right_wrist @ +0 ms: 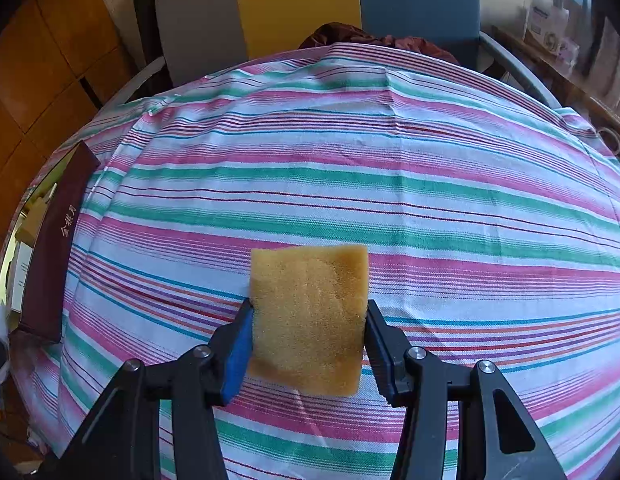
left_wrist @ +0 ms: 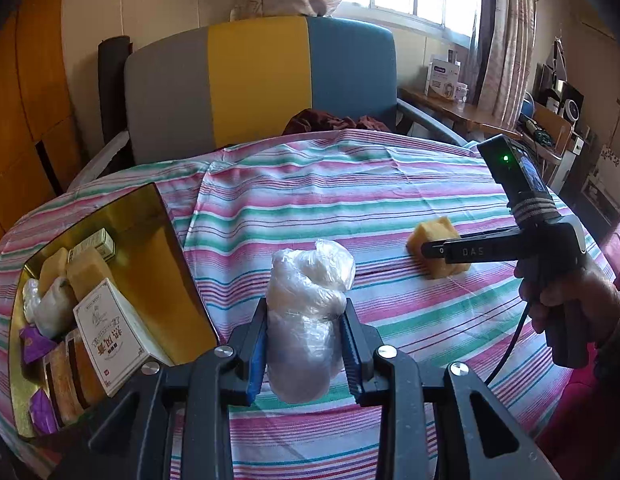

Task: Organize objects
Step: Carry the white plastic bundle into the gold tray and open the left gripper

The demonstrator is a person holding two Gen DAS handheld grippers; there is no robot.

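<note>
Two hand-held grippers work over the striped table point(right_wrist: 430, 184). The left hand-held gripper point(left_wrist: 305, 344) clamps one plastic-wrapped bundle point(left_wrist: 310, 304) beside the gold box point(left_wrist: 165, 280). The right hand-held gripper point(right_wrist: 307, 344) clamps one yellow sponge point(right_wrist: 310, 316) above the cloth.

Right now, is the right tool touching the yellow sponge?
Touching. The right wrist view shows the right tool with both pads pressed against the sides of the yellow sponge.

3 sponges point(right_wrist: 307, 320), 2 plastic bundles point(left_wrist: 310, 312), 2 card boxes point(left_wrist: 111, 328), 1 tin point(left_wrist: 173, 280).
</note>
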